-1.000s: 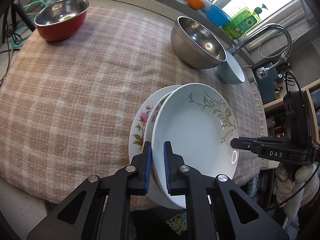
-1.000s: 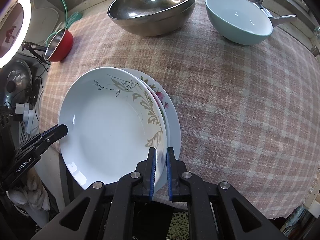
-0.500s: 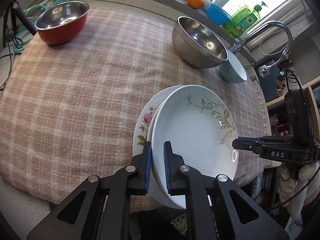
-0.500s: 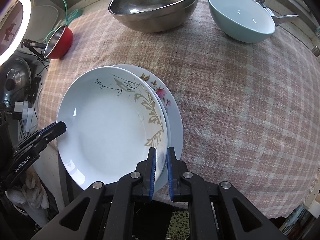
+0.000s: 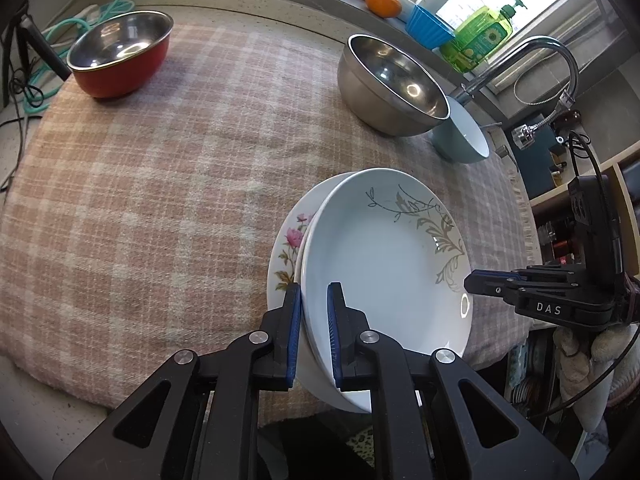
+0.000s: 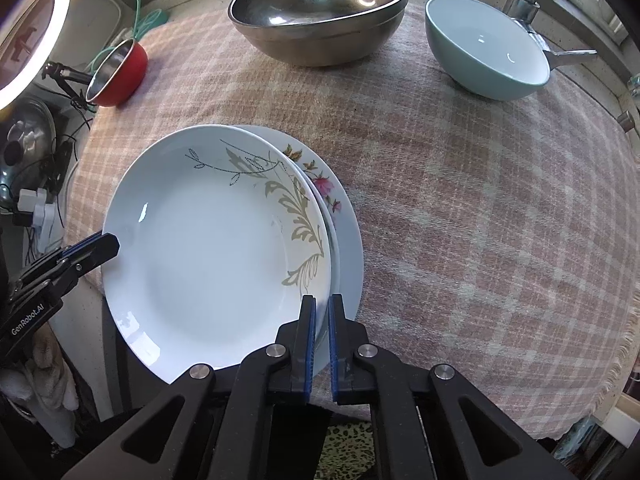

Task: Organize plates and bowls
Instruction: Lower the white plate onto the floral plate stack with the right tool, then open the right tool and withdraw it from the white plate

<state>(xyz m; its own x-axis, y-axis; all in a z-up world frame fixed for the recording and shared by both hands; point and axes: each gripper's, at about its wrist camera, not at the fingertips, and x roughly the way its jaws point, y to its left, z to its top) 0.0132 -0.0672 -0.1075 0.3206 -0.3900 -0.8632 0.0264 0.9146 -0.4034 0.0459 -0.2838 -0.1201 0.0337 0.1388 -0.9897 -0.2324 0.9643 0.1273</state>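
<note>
Plate (image 5: 384, 272) rim between tool (image 5: 314, 320) pads

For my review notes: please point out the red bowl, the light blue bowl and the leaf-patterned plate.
red bowl (image 5: 120, 76): left wrist view, on its red outer wall.
light blue bowl (image 6: 480, 76): right wrist view, on its blue outer wall.
leaf-patterned plate (image 6: 208, 256): right wrist view, on its bare white centre.

Each gripper (image 5: 314, 332) has black angular finger arms, blue pads (image 5: 295, 336) and silver screws (image 5: 259, 336). White markings read "DAS" and "GenRobot.AI" (image 6: 28, 322).
</note>
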